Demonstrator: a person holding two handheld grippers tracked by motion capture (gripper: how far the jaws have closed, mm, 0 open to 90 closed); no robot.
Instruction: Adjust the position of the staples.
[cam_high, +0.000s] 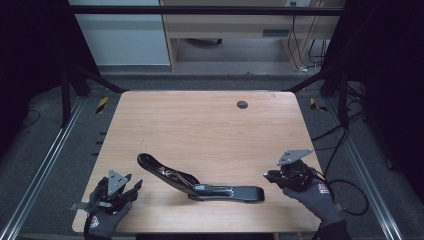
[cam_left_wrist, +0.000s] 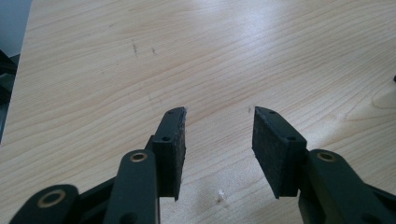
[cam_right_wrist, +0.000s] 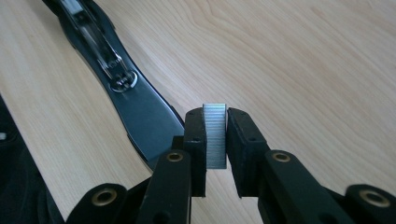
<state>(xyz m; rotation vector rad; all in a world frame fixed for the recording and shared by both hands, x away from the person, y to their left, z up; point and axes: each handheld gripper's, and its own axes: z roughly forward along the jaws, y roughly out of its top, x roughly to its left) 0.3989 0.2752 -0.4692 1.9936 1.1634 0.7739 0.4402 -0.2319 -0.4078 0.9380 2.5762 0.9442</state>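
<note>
We see a glossy black stapler (cam_high: 200, 182) lying opened on a light wood-grain tabletop (cam_high: 200, 120). Our right hand-held gripper (cam_right_wrist: 215, 140) has matte black pads around a silvery-grey strip of staples (cam_right_wrist: 215, 135), finely ribbed. Our left hand-held gripper (cam_left_wrist: 218, 140) is black too, with brass-coloured rivets. Both gloves are dark grey.

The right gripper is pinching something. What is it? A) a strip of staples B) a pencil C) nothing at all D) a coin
A: the right gripper has its pads shut on a silvery ribbed strip of staples, just beside the opened black stapler.
</note>
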